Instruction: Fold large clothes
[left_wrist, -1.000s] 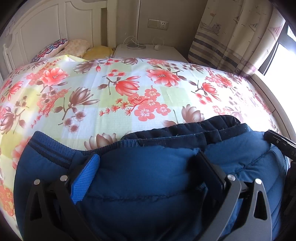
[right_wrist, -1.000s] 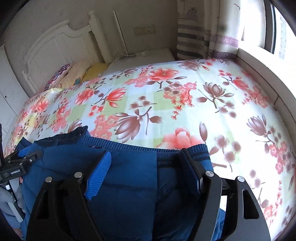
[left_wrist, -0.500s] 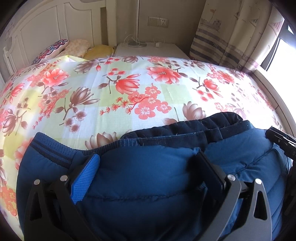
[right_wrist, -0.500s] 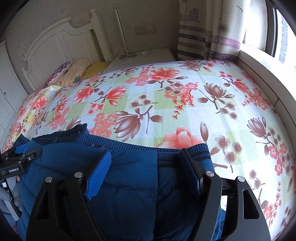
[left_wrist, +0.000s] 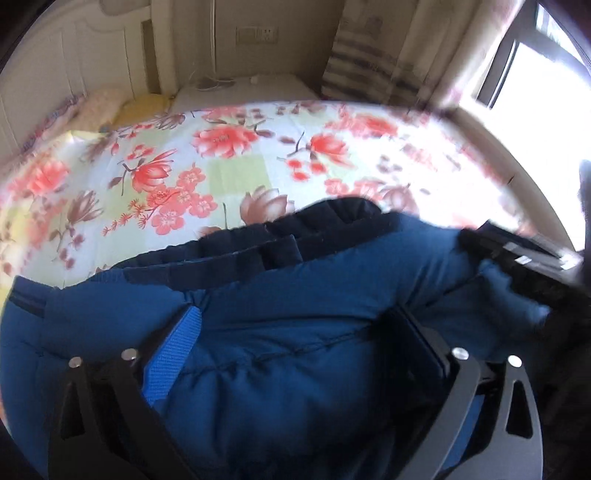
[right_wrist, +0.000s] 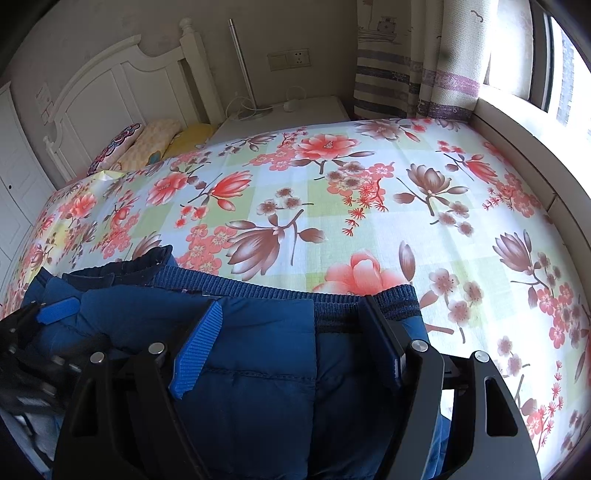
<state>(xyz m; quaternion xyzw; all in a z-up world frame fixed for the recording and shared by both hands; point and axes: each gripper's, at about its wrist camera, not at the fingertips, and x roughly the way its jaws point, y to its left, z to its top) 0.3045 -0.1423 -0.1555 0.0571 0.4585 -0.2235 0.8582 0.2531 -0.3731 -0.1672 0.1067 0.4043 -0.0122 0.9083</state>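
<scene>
jacket (right_wrist: 258, 369) hem ran left-right along bed (right_wrist: 332, 206) near edge | my left gripper (left_wrist: 291, 354) and right gripper (right_wrist: 291, 339) clamped on it, side by side | headboard straight ahead

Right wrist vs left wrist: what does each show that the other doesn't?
Only the right wrist view: the white headboard sharp, the patterned pillows, the jacket's ribbed hem, and the left gripper at the left edge. Only the left wrist view, which is blurred: the dark inner collar band and the right gripper at the right edge. Both: the blue padded jacket between each gripper's fingers, the floral bedsheet, wall socket and striped curtain.
</scene>
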